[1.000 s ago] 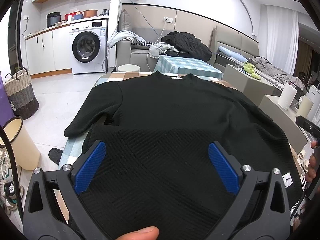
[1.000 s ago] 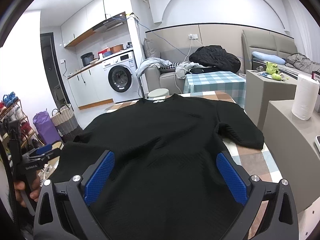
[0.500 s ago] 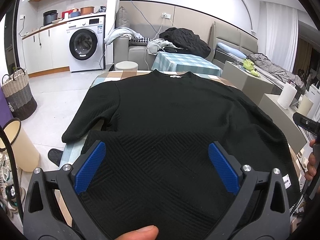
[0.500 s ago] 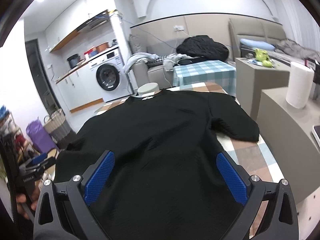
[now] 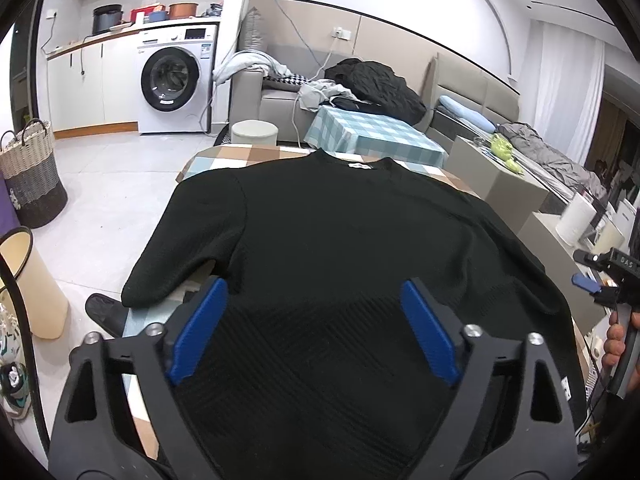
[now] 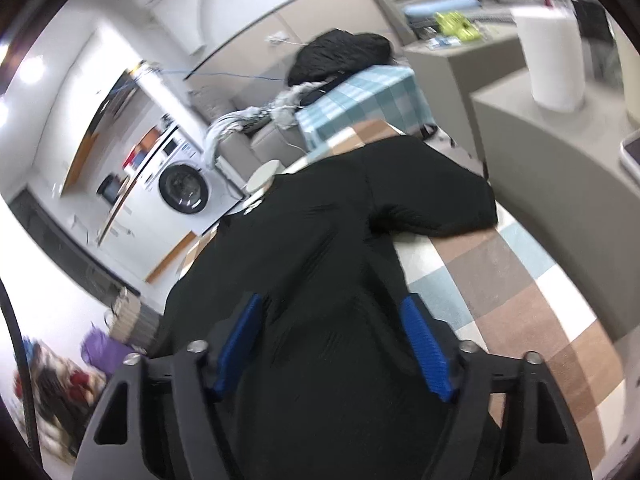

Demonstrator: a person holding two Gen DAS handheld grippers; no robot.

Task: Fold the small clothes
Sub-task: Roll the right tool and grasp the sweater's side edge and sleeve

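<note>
The black top (image 5: 340,248) lies flat and face down-or-up (I cannot tell which) on the checked surface (image 6: 520,280), neck toward the far end, both short sleeves spread out to the sides. The left tool (image 5: 314,328) hovers over the near hem on its side with its blue pads wide apart but closing; cloth lies below and between them, yet nothing is pinched. The right tool (image 6: 332,344) is over the hem's other side, tilted, its pads also closing over the fabric with no grip that I can see.

Risks, as I judge them:
- The right view is blurred and rolled, so that tool could close off the hem and catch only a wrinkle, or nothing.
- If the two tools grip at uneven depths, the fold will come out skewed.
- The textured knit looks thick; pads may grab both layers on one side and a single layer on the other.
- The left sleeve (image 5: 188,248) hangs over the surface's edge and could drag the top sideways when lifted.

Count: one top, two sleeves, two tools, one surface.
</note>
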